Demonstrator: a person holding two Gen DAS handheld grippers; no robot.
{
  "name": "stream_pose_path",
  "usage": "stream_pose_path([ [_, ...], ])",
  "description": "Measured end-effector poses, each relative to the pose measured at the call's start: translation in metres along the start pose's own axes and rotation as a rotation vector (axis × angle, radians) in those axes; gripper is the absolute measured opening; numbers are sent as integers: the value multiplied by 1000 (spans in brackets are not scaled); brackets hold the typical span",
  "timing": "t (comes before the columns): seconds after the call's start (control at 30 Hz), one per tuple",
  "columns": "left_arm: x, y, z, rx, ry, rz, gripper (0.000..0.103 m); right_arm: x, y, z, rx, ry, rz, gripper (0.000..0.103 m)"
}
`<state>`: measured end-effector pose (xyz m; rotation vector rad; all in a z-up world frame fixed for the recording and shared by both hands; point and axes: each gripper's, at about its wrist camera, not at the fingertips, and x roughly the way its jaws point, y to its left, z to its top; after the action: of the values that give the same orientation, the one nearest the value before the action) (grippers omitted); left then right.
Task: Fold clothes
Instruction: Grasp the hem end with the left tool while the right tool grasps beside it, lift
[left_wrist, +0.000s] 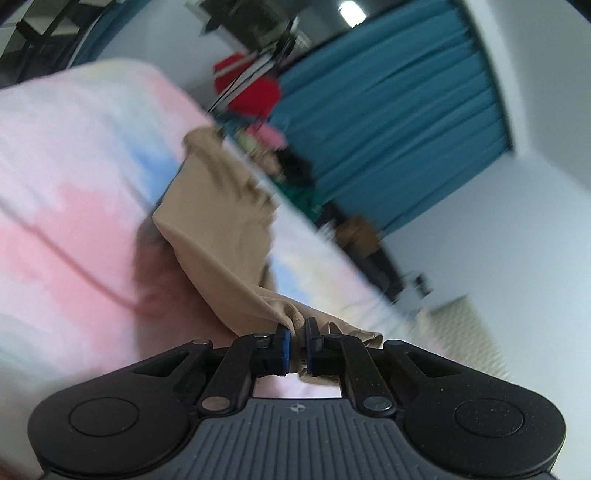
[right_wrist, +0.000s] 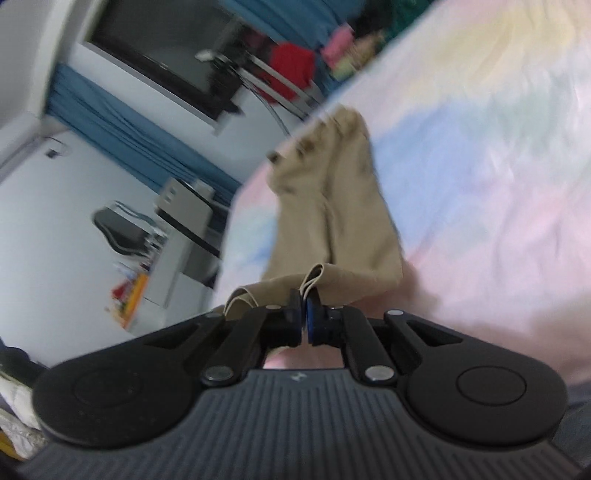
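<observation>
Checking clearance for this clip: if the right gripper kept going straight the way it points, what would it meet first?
The right gripper is shut on the beige garment, which trails straight ahead of it. Going on, it would likely press into that cloth, then the pastel sheet beneath; motion blur leaves depth unclear.

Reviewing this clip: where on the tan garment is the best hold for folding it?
At its near hem, approached from the near side. Both the left hand-held gripper and right hand-held gripper pinch that edge, so the tan garment trails away lengthwise over the pastel sheet.
</observation>
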<state>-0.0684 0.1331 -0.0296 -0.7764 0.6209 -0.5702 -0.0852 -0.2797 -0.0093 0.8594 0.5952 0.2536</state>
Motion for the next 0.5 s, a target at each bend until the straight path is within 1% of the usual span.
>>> stream_pose_path([
  [0.1, -11, -13, -1, -11, -33, -42, 7, -16, 21, 7, -45, -35, 35, 6],
  [0.17, -20, -26, -5, 20, -42, -47, 7, -30, 32, 6, -77, -54, 50, 6],
  [0.27, -37, -44, -15, 71, -35, -50, 7, -53, 42, 3, -113, -77, 70, 6],
  [0.37, -59, -62, -31, 94, -21, -48, 7, -81, 45, -4, -138, -83, 94, 5],
  [0.5, -96, -80, -68, 112, -32, -50, 7, -114, 40, -25, -164, -70, 135, 5],
])
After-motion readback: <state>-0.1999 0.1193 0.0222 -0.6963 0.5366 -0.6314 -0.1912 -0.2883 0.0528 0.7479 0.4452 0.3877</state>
